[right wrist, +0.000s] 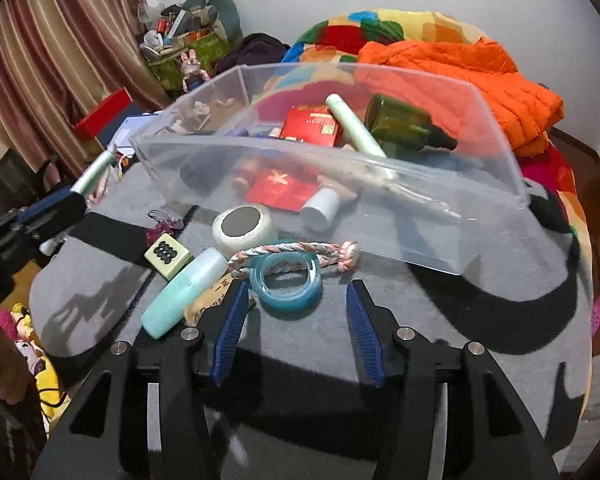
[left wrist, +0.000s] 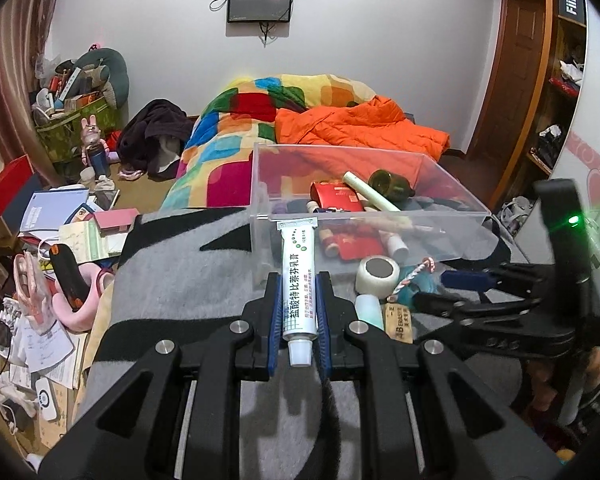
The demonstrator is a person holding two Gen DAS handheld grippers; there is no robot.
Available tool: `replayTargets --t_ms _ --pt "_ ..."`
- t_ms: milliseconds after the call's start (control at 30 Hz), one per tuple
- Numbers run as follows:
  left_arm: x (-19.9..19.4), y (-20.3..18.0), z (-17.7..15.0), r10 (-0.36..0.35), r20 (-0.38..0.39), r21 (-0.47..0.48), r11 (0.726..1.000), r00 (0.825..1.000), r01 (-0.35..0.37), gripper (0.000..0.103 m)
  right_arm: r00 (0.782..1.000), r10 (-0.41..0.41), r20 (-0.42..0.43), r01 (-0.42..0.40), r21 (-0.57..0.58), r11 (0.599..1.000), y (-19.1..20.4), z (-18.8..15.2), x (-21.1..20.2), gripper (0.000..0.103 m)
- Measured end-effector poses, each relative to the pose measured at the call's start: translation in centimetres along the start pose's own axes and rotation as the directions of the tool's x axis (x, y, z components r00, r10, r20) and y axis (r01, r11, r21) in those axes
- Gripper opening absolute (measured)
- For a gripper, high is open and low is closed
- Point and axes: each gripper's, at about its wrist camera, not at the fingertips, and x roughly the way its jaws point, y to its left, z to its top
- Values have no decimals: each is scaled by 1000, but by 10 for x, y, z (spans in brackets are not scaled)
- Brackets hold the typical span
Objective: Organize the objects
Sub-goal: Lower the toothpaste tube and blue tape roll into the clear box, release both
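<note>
Left claw (left wrist: 299, 300) clamps tube (left wrist: 298, 280) | bin (left wrist: 260, 184) rim ahead | right claw (right wrist: 296, 312) agape

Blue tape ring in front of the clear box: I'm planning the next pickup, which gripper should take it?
Right. The right gripper is open with the blue tape ring just ahead; the left gripper is shut on the white ointment tube.

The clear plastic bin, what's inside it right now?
In the clear plastic bin: a green glass bottle, red box, pale green tube, red packet and white-capped bottle. Anything beneath them is hidden.
</note>
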Motion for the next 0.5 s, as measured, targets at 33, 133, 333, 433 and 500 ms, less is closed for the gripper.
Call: replayTargets --t_ms 33,133,333,433,500 --pt "1 0 0 -2 0 -1 1000 1000 2 16 1000 -2 -4 2 3 1000 0 0 2 47" --pt "5 1 2 -7 -4 -4 1000 1000 7 16 1000 1 -4 -1 10 1000 1 2 8 47" --pt "14 2 5 -21 -15 -21 1000 1000 21 16 1000 20 0 -20 1 1000 0 -3 2 36" --pt "17 4 9 -29 -16 -33 999 999 29 16 1000 31 0 -31 -13 999 2 -8 -4 36" --pt "17 5 13 -34 -13 -39 999 999 34 16 999 40 -6 -40 -29 999 3 -13 -10 36"
